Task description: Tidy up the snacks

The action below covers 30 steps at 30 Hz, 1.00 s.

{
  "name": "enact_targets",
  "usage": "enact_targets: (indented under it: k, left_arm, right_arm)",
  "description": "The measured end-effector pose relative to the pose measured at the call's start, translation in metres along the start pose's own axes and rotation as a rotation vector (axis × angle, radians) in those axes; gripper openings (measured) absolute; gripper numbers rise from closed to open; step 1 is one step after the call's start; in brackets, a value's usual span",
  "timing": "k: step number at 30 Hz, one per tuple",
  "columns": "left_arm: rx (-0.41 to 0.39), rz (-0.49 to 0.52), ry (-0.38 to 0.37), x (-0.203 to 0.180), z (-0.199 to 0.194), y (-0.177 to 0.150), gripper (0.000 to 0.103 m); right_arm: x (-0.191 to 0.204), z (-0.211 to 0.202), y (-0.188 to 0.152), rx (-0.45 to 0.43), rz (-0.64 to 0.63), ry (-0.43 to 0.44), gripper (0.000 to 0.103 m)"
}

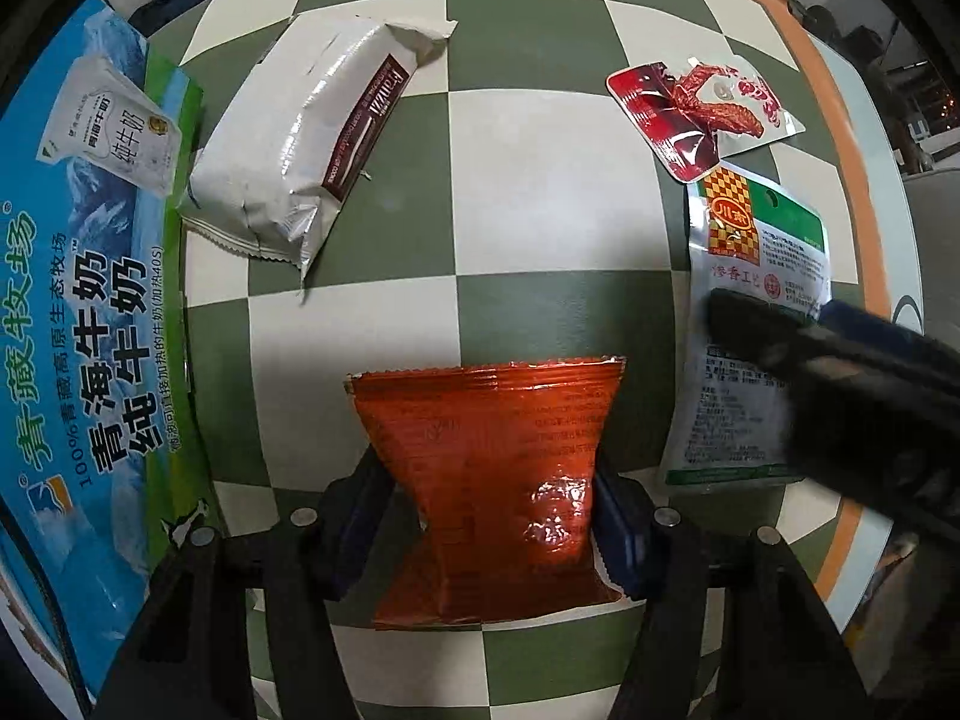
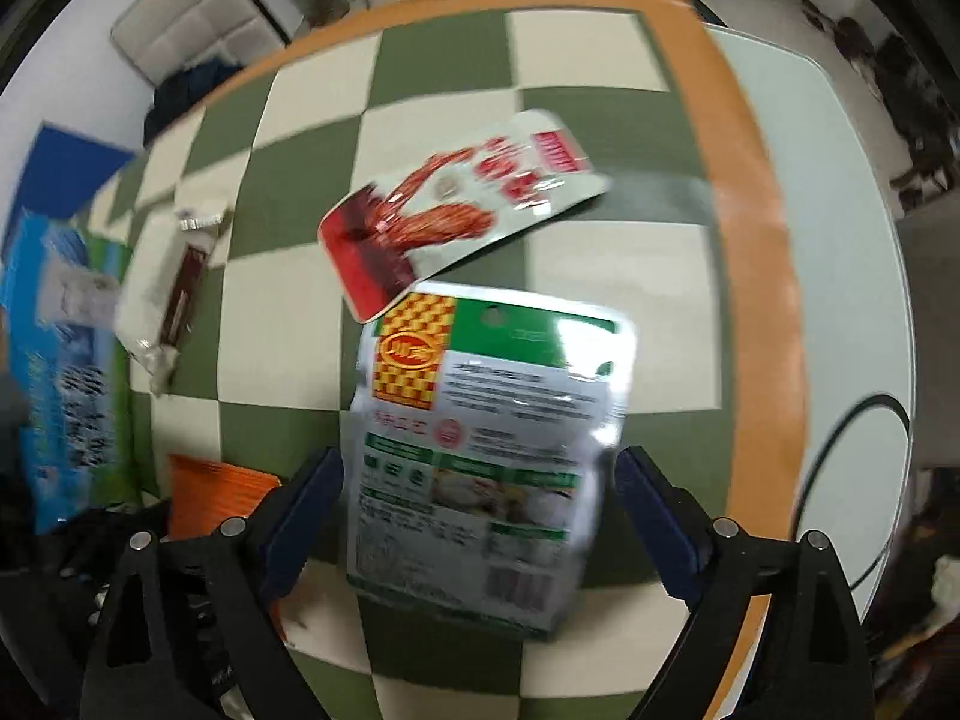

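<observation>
Left gripper (image 1: 489, 504) pinches the orange snack packet (image 1: 486, 480) — waist crumpled inward.

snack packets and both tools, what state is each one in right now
orange packet: pinched at the middle by the left tool
green and white pouch: flat on the checked table, between the right tool's open fingers
chicken wing packet: flat, untouched
white packet: lying sealed beside the milk box

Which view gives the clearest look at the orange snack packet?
The left wrist view: the orange snack packet fills the lower centre, sharp, pinched at its waist by the left gripper. In the right wrist view only a blurred corner of it shows at lower left, beside the right gripper's finger.
</observation>
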<state>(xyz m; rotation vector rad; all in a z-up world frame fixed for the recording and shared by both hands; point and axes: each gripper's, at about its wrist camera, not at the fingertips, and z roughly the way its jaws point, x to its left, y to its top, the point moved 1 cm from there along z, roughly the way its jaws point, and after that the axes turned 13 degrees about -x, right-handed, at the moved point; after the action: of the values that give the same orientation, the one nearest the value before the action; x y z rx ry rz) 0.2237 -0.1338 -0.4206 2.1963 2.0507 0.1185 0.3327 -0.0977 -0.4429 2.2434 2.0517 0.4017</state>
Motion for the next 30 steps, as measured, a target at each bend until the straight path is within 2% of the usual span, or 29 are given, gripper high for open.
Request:
enact_targets:
  k: [1,4,9,11,14,16,19,24,25,27,30]
  left_arm:
    - [-0.005,0.002,0.002,-0.002,-0.001,-0.002,0.059]
    - [-0.006,0.000,0.002,0.008,-0.006,-0.001,0.059]
    - [-0.004,-0.028,-0.013,0.022,0.000,-0.002,0.059]
    - [-0.004,-0.039,-0.021,0.025,-0.001,-0.002,0.059]
    - [0.003,-0.055,-0.034,0.031,-0.002,0.000,0.059]
    - [0.010,-0.059,-0.038,0.036,-0.002,0.001,0.059]
    - [0.019,-0.050,-0.044,0.038,-0.002,0.004,0.059]
    - [0.024,-0.011,-0.060,0.031,-0.003,0.004,0.059]
    - [0.021,0.004,-0.060,0.027,-0.004,0.003,0.059]
    - [0.017,0.033,-0.061,0.021,0.000,0.004,0.059]
    - [0.021,0.049,-0.092,0.008,-0.001,0.007,0.059]
  right_arm:
    - [0.003,0.004,-0.001,0.013,-0.002,-0.011,0.100]
    - [0.009,0.019,-0.006,0.099,-0.073,-0.149,0.103]
    - [0.007,0.018,-0.005,0.126,-0.082,-0.142,0.103]
    - [0.006,0.013,-0.007,0.127,-0.089,-0.139,0.100]
    - [0.004,0.005,-0.015,0.124,-0.066,-0.131,0.085]
    - [-0.008,-0.005,-0.020,0.113,-0.008,-0.109,0.071]
    - [-0.025,-0.017,-0.030,0.115,0.057,-0.075,0.059]
    - [-0.054,-0.031,-0.054,0.133,0.081,-0.052,0.051]
    - [-0.060,-0.036,-0.061,0.130,0.082,-0.047,0.041]
    - [-0.069,-0.042,-0.071,0.151,0.090,-0.019,0.034]
    - [-0.088,-0.051,-0.081,0.140,0.171,0.062,0.035]
